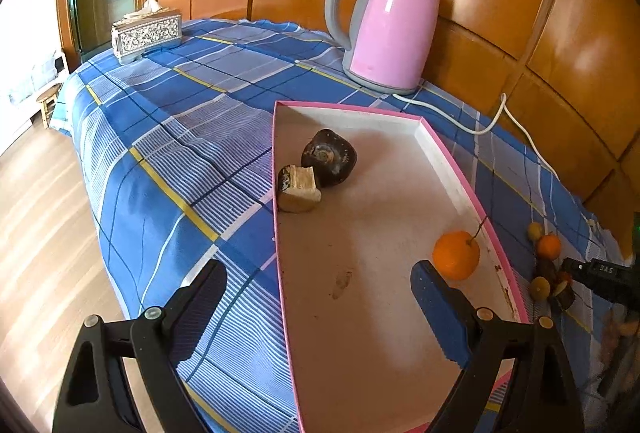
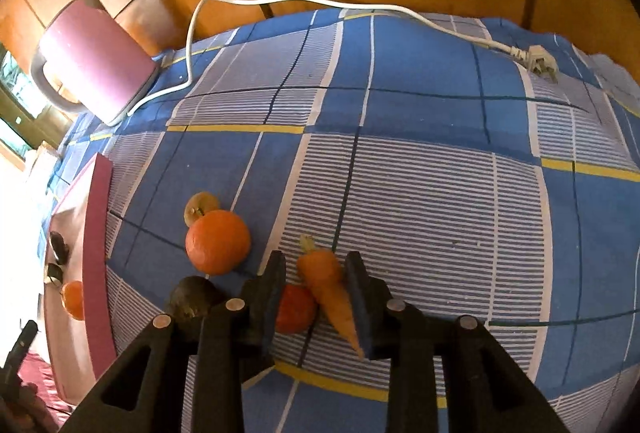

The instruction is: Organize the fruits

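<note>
Your right claw (image 2: 316, 297) sat narrowed around the carrot (image 2: 330, 289) at bottom center – touching it or not, I couldn't tell. Your left claw (image 1: 320, 309) hung wide over the pink tray (image 1: 452, 161), one orange (image 1: 456, 255) at its right rim.

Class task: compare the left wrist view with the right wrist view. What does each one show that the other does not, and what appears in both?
Only the left wrist view shows the tissue box, the wooden floor and the open left gripper over the tray's edge.

Only the right wrist view shows the plug and the carrot lying between the right gripper fingers, which do not look clamped on it.

Both show the pink kettle, the pink-rimmed tray holding a small orange, the checked cloth and loose fruit beside the tray.
</note>
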Available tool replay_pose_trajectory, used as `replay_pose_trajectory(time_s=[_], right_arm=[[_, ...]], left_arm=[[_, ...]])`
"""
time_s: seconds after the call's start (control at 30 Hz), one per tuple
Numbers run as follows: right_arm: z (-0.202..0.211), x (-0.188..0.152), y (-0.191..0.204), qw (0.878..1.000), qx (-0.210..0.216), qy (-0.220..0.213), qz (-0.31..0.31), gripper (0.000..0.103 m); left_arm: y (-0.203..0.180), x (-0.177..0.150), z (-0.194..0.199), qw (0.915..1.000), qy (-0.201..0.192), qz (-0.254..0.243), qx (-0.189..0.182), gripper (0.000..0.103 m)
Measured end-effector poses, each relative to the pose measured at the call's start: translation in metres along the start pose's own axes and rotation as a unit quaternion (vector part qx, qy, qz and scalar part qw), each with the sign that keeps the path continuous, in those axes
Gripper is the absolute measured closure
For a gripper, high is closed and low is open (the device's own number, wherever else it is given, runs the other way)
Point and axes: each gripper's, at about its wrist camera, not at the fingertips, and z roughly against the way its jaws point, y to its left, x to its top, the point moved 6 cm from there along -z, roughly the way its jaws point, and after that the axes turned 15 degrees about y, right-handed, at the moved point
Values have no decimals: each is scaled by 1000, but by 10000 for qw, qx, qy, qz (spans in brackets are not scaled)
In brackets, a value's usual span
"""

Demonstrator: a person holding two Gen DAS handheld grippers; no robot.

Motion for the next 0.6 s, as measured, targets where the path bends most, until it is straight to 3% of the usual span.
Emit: replay_pose_trajectory(time_s=[0.2, 0.37, 0.6], right_arm=[[14, -9, -12, 9990, 192, -247, -305, 78], [46, -16, -11, 9964, 245, -733, -348, 78], [83, -32, 46, 9904, 858, -1030, 329, 78]], left_arm=[[-2, 0, 3, 10000, -41, -5, 1, 9], [-2, 2, 7, 9999, -125, -22, 47, 9], [8, 6, 11, 9994, -250, 137, 196, 9]])
